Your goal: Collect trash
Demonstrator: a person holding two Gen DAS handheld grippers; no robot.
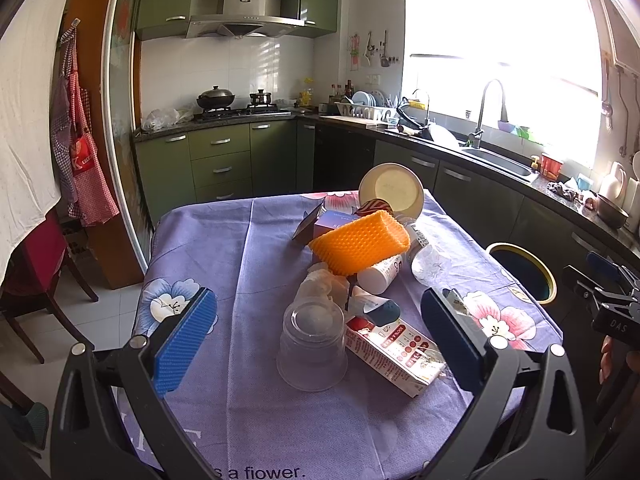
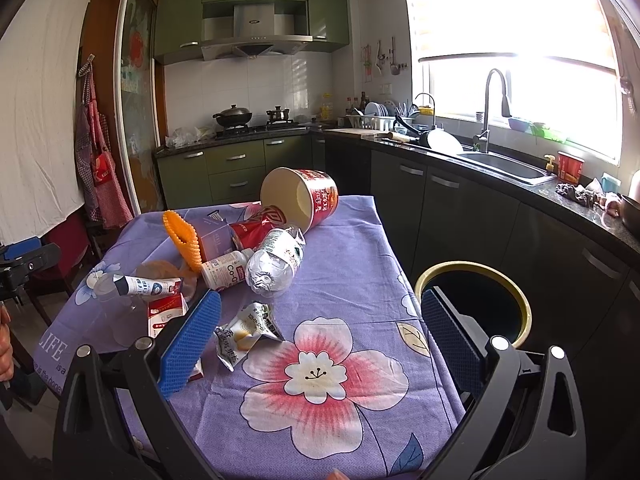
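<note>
Trash lies in a pile on the purple flowered tablecloth [image 1: 240,264]. A clear plastic cup [image 1: 312,348] stands upside down beside a red and white carton [image 1: 396,352]. Behind them lie a tube [image 1: 376,306], a white bottle [image 1: 378,276], an orange knobbly piece [image 1: 360,242], a crushed clear bottle [image 2: 276,260] and a tipped noodle tub [image 2: 304,196]. A crumpled wrapper [image 2: 248,328] lies near my right gripper. My left gripper [image 1: 316,332] is open around the cup and carton, just short of them. My right gripper [image 2: 320,336] is open and empty over the tablecloth [image 2: 340,248].
A black bin with a yellow rim [image 2: 476,300] stands at the table's right edge, also in the left wrist view [image 1: 524,272]. Green kitchen cabinets [image 1: 224,160], a stove and a sink counter [image 2: 500,164] lie beyond. A red chair [image 1: 36,264] stands at the left.
</note>
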